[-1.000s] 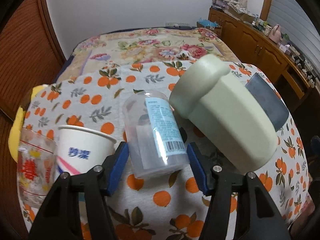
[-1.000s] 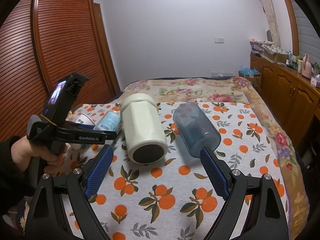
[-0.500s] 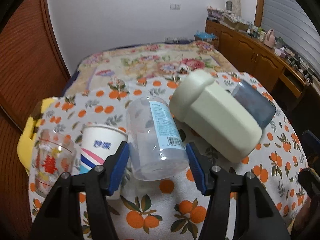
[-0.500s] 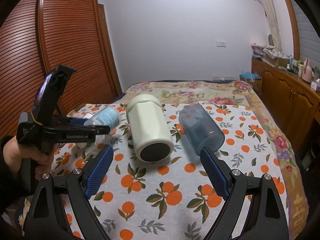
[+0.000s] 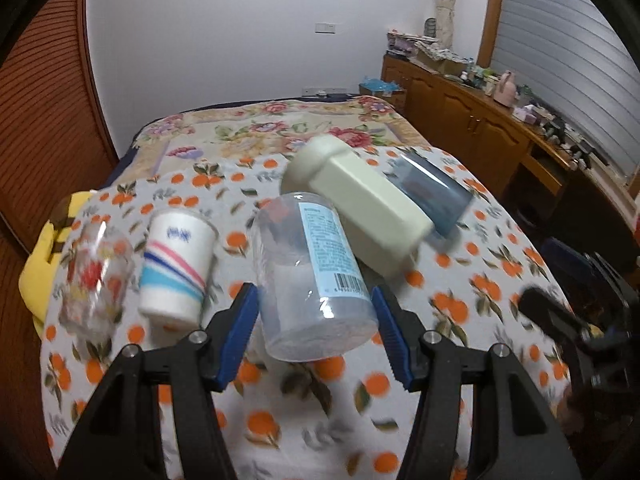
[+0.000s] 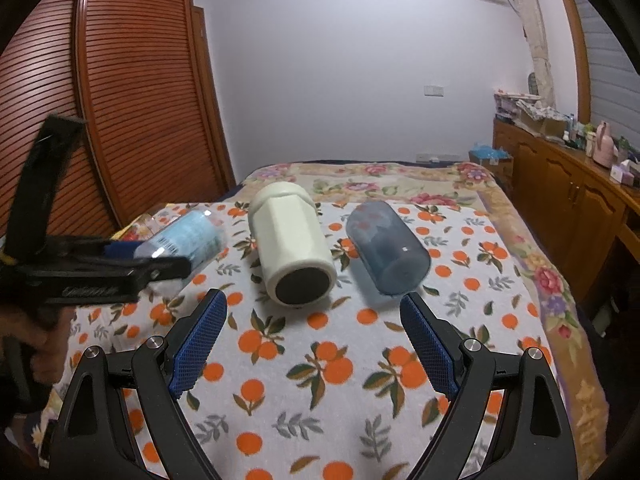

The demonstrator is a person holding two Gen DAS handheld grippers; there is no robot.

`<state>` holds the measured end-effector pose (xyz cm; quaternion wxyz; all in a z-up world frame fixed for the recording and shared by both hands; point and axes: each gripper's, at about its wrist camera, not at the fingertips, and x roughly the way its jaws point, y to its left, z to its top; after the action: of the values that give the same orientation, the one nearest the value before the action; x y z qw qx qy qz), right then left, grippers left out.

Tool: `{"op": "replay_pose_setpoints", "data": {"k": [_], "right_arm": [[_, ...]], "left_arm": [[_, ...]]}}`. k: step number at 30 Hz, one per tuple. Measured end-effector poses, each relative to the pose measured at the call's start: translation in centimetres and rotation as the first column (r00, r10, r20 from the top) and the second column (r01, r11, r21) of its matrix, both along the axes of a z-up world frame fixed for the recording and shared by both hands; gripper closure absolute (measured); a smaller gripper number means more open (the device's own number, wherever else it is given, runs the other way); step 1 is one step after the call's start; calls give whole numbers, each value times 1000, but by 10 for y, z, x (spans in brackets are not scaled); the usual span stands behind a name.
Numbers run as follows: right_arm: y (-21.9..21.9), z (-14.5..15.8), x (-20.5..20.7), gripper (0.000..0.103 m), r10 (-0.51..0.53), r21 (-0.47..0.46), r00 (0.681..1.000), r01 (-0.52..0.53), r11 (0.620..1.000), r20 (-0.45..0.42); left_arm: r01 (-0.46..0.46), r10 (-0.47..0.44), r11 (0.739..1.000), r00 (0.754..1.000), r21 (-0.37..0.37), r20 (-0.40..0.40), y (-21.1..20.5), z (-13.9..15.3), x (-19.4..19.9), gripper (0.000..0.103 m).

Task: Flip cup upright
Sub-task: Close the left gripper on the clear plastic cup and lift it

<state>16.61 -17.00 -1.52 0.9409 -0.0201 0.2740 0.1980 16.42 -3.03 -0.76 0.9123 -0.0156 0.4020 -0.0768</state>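
My left gripper [image 5: 314, 322] is shut on a clear plastic cup [image 5: 312, 276] with a blue label, held tilted above the orange-print cloth [image 5: 280, 420]. The cup also shows in the right wrist view [image 6: 188, 238], lifted off the cloth in the left gripper [image 6: 160, 264]. A cream cup [image 6: 292, 248] and a dark blue cup [image 6: 386, 252] lie on their sides on the cloth. My right gripper [image 6: 314, 338] is open and empty, hovering in front of these two cups.
An upright paper cup [image 5: 176, 264] and an upright printed glass [image 5: 94, 280] stand at the left. A flowered bedspread [image 5: 272, 128] lies behind. A wooden wardrobe [image 6: 120, 100] is at the left and a wooden cabinet [image 6: 560, 192] at the right.
My left gripper has lifted the clear cup off the cloth and drawn back and up, tilting it. My right gripper has risen slightly and stays open.
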Motion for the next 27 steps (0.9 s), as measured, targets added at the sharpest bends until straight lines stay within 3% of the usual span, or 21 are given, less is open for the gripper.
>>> {"op": "replay_pose_setpoints", "data": {"k": [12, 27], "right_arm": [[-19, -12, -32, 13, -65, -20, 998, 64, 998, -23], [-16, -15, -36, 13, -62, -29, 998, 61, 998, -33]], "left_arm": [[46, -48, 997, 998, -55, -39, -31, -35, -57, 45], [45, -51, 997, 995, -66, -90, -37, -53, -62, 40]]}}
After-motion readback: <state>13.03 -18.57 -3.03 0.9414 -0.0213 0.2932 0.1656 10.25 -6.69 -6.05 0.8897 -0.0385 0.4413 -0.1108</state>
